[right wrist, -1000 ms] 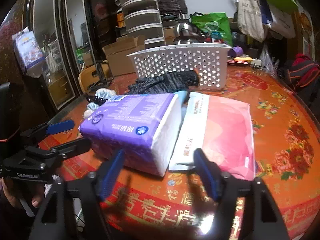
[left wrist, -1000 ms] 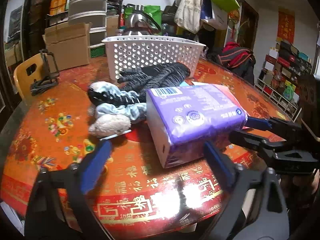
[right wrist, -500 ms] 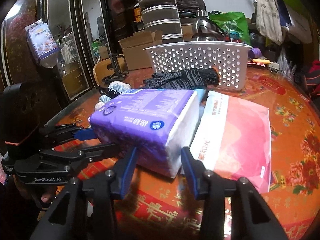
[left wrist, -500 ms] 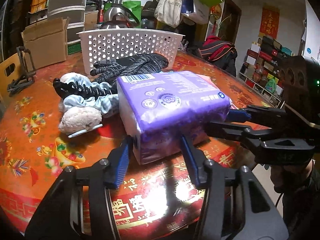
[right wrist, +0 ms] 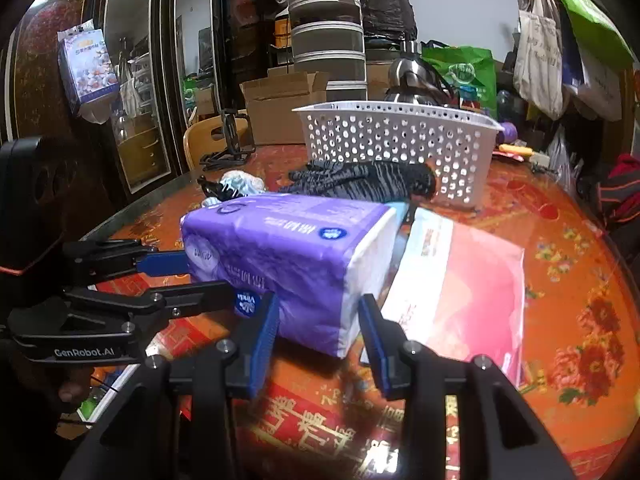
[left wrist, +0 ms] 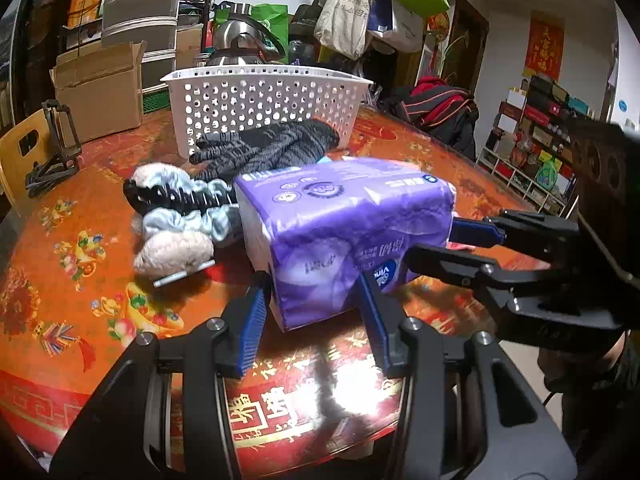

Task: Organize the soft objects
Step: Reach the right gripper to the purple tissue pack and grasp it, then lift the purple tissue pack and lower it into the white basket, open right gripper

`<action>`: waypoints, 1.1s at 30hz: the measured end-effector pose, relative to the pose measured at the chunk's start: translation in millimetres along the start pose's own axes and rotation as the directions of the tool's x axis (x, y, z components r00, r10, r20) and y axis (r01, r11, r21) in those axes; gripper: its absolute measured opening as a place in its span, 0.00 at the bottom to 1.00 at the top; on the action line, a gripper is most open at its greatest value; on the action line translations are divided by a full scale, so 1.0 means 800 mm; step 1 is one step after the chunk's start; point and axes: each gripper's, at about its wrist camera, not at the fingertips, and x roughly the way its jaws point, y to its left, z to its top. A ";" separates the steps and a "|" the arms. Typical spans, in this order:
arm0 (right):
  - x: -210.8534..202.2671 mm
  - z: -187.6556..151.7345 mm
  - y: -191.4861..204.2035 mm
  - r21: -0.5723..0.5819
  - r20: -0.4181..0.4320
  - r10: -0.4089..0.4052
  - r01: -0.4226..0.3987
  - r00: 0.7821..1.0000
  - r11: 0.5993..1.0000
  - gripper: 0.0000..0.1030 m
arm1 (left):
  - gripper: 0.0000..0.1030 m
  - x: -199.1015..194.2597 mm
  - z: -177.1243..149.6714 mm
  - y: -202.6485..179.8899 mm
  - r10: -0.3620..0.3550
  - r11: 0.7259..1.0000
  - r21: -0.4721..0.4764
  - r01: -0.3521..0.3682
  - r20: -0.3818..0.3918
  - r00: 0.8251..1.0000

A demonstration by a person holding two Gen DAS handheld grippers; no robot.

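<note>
A purple tissue pack (left wrist: 344, 224) lies on the red round table (left wrist: 80, 280). My left gripper (left wrist: 314, 312) is shut on its near corner, blue pads pressing both sides. My right gripper (right wrist: 318, 320) is shut on another corner of the same pack (right wrist: 288, 252). The pack looks slightly raised and tilted. A pink tissue pack (right wrist: 460, 296) lies beside it. Dark knit gloves (left wrist: 268, 148), a black hair claw (left wrist: 176, 196), light blue scrunchies (left wrist: 188, 220) and a fluffy beige clip (left wrist: 172, 252) lie behind. A white perforated basket (left wrist: 260, 104) stands at the back.
A cardboard box (left wrist: 100, 88), a yellow chair (left wrist: 20, 152) and a black stand (left wrist: 56, 148) are at the far left. A kettle (left wrist: 240, 44) stands behind the basket. Hanging bags (left wrist: 360, 12) and shelves (left wrist: 532, 136) fill the background. The table edge runs close below both grippers.
Both grippers closed from wide open onto the purple pack's corners. The pack now dents under the pads and its near end has lifted slightly.
</note>
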 end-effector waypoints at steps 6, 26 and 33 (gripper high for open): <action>-0.016 0.019 0.002 -0.001 0.040 -0.021 0.022 0.999 1.000 0.38 | 0.41 -0.016 0.023 -0.004 0.000 1.000 0.000 0.000 0.021 1.000; -0.017 0.177 -0.058 0.010 0.148 -0.059 0.058 0.987 0.998 0.38 | 0.41 -0.011 0.224 0.008 -0.011 0.999 0.032 0.007 0.131 0.991; 0.023 0.265 -0.102 0.033 0.109 -0.041 0.037 0.993 0.999 0.38 | 0.41 0.032 0.335 0.033 0.022 0.999 0.044 -0.027 0.120 0.993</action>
